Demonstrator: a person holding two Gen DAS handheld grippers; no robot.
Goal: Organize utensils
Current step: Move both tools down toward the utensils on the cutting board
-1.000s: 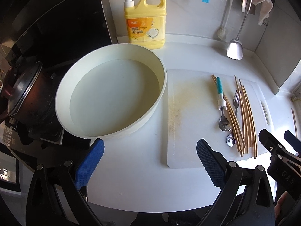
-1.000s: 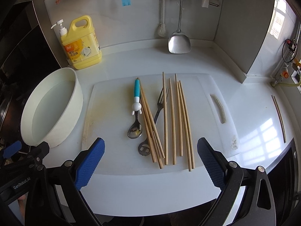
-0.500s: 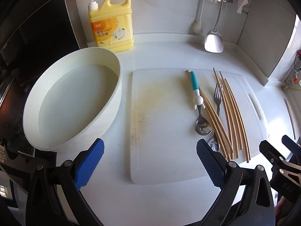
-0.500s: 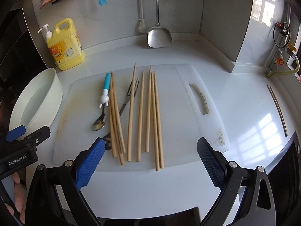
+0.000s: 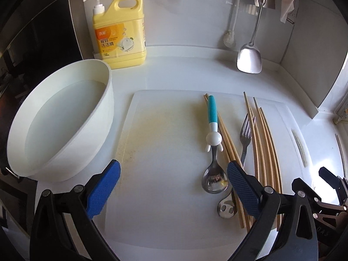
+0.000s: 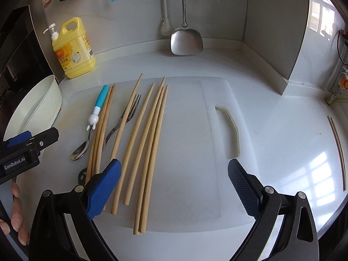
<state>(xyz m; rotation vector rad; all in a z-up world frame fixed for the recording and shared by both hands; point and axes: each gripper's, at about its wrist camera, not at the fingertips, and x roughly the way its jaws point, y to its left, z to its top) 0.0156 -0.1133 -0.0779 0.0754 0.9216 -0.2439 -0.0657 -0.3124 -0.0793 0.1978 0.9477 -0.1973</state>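
While both tongs, left (image 5: 173, 188) and right (image 6: 174, 187), are hovering wide and empty, the chopsticks (image 6: 150, 143) are lying on the cutting board (image 6: 195, 152), long axes running front-to-back, nearer the right tongs' left finger.

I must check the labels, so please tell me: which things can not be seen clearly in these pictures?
- Left view: left claw pad covers lower ends of the chopsticks and part of the fork.
- Right view: right claw pad covers some chopstick ends.
- Both views: soap bottle label print too small.
- Right view: white basin cut by the left claw.
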